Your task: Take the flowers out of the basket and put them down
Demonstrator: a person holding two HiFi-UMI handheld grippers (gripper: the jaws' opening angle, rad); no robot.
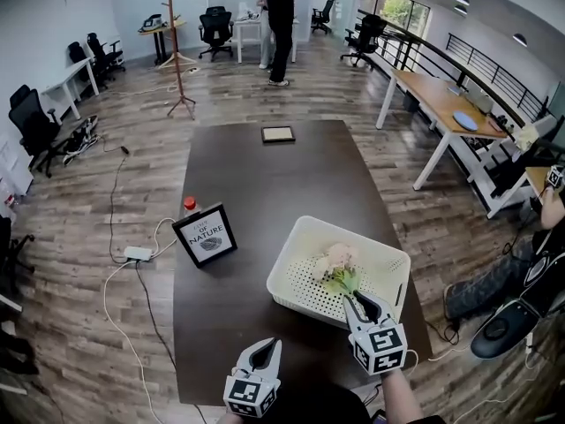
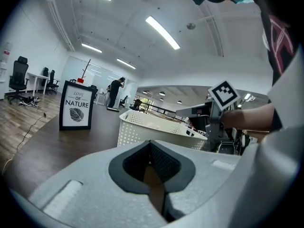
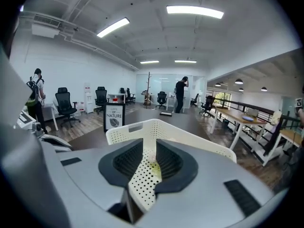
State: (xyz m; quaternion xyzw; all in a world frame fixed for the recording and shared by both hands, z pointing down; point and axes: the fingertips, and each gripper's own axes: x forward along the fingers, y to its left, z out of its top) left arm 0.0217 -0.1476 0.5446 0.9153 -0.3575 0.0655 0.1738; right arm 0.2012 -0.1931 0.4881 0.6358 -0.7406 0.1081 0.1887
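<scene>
A white perforated basket (image 1: 296, 241) stands on the dark table (image 1: 247, 175), right of middle. Inside it lie pale pink flowers (image 1: 338, 257) with green leaves (image 1: 342, 281). My right gripper (image 1: 355, 301) reaches over the basket's near rim, its tips just above the green stems. In the right gripper view its jaws (image 3: 149, 144) stand a little apart; between them show the basket floor (image 3: 142, 179) and a speck of green (image 3: 154, 166), and nothing is pinched. My left gripper (image 1: 267, 349) hovers at the table's near edge, left of the basket (image 2: 142, 127), shut and empty.
A framed "Love of Nature" sign (image 1: 205, 235) stands left of the basket with a red-capped bottle (image 1: 189, 205) behind it. A small flat frame (image 1: 278, 134) lies at the table's far end. Cables and a power strip (image 1: 137, 254) lie on the floor to the left. A person (image 1: 282, 16) stands far back.
</scene>
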